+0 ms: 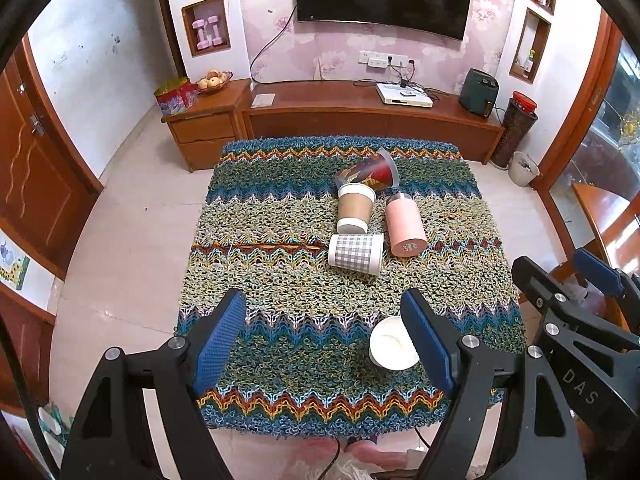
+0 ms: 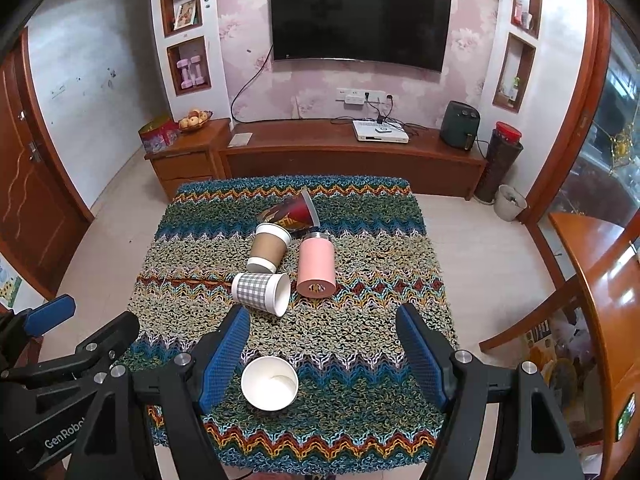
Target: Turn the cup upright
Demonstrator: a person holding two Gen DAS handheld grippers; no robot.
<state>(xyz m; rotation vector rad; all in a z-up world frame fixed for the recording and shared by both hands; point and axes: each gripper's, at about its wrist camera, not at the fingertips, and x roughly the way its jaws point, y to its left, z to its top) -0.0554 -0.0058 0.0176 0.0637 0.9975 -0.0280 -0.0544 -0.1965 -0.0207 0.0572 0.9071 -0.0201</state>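
Four cups lie tipped mid-frame in left wrist view; nearest, checked cup (image 1: pixel 355 253), looks light, thin paper, crushable. Left gripper (image 1: pixel 326 340) wide open, empty.

Right wrist view: same cup (image 2: pixel 261 293) centre-left; grip mid-wall gently. Right gripper (image 2: pixel 324 354) wide open, empty, white cup (image 2: pixel 270 383) upright between fingers.

Table cloth (image 2: pixel 360 360): rough, loopy knit yarn. White cup (image 2: pixel 270 383): matt paper. Pink tumbler (image 2: pixel 316 264): smooth matt. TV cabinet (image 2: pixel 352 156): glossy wood

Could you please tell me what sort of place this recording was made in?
Most likely a home living room: a large black wall-mounted television, a long wooden media cabinet beneath it, and a basket of fruit on a side cabinet.
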